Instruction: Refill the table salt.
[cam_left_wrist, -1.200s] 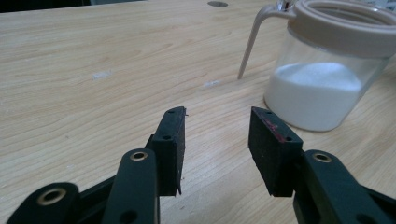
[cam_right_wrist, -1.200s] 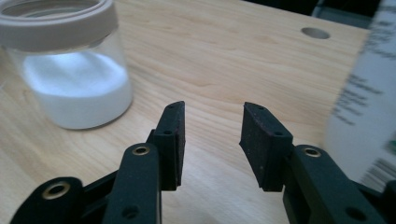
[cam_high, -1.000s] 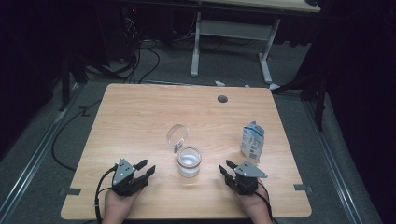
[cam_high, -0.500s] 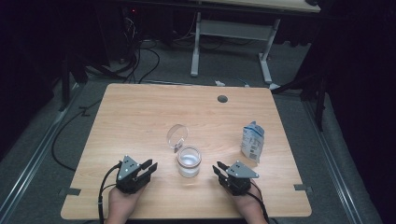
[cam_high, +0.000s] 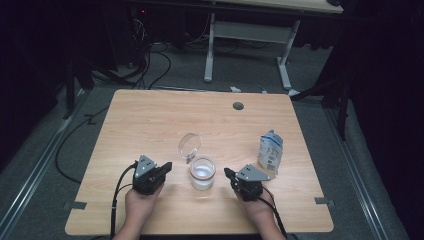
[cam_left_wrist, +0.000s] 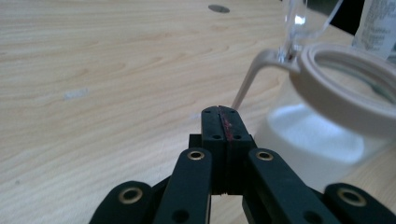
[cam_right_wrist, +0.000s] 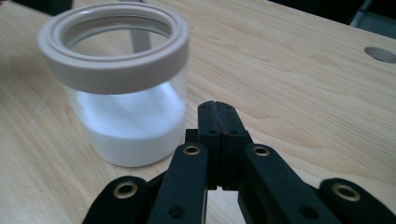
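A clear glass jar (cam_high: 202, 173) with a pale ring rim and white powder in its lower part stands near the table's front middle; its hinged lid (cam_high: 190, 145) is flipped open behind it. My left gripper (cam_high: 166, 166) is just left of the jar, shut with nothing between its jaws, which have just been closing. The jar (cam_left_wrist: 327, 121) sits right of those jaws (cam_left_wrist: 219, 112). My right gripper (cam_high: 227, 172) is just right of the jar, also shut and empty after closing. The jar (cam_right_wrist: 121, 93) stands left of it (cam_right_wrist: 217, 108).
A blue and white pouch (cam_high: 270, 151) stands upright at the right of the wooden table (cam_high: 150, 120). A round cable hole (cam_high: 238, 106) lies near the far edge. Beyond the table are a desk frame (cam_high: 250, 35) and floor cables (cam_high: 150, 55).
Both grippers' jaws went from apart to pressed together. Both hands shifted a little toward the jar.
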